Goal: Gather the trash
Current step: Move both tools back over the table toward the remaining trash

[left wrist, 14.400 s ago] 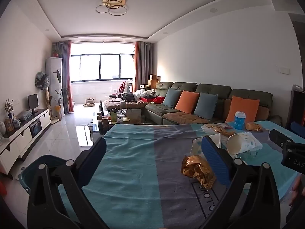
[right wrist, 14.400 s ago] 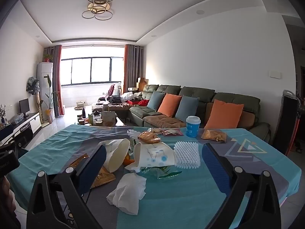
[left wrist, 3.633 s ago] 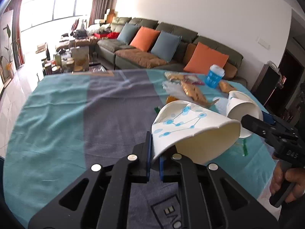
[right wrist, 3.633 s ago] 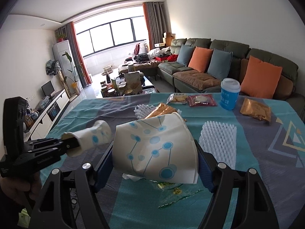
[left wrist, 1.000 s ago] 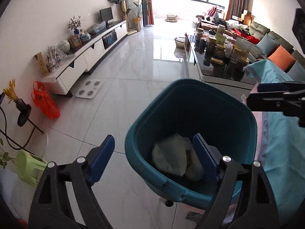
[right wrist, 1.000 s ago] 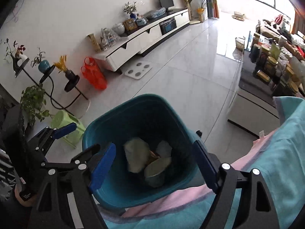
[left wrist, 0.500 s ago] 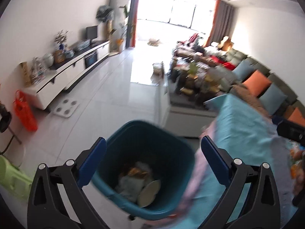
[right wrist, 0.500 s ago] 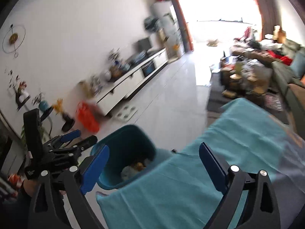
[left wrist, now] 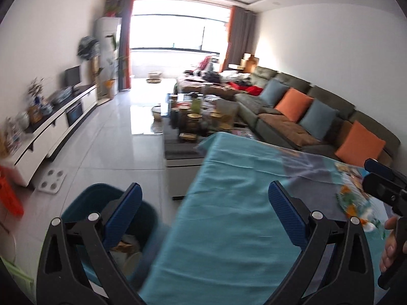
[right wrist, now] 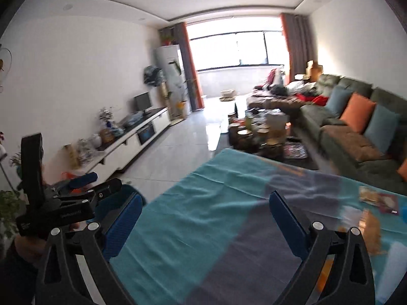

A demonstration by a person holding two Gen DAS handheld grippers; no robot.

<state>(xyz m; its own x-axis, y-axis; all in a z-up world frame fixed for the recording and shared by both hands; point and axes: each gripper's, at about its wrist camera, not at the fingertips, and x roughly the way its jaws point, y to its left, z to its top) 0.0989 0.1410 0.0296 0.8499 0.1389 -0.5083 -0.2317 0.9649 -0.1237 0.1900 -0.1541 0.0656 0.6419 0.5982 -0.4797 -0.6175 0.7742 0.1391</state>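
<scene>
Both grippers are pointing over the table (left wrist: 229,228), and nothing is lying between the fingers of either one. The left gripper (left wrist: 204,212) is standing wide open, and the right gripper (right wrist: 203,218) is opening the last bit, also empty. The bin (left wrist: 84,198) is standing on the floor at the near left corner of the table, with some trash already lying inside. The trash that remains (left wrist: 356,198) is lying at the right side of the cloth, well apart from both tools; in the right view it is showing as blurred wrappers (right wrist: 376,198). For the next pick, I think it is better to slow down before reaching, because the views are blurring. Each gripper should be coming low over one single piece, with the fingers on both sides of it, and closing only when the piece is sitting well between the pads, without catching the cloth.
</scene>
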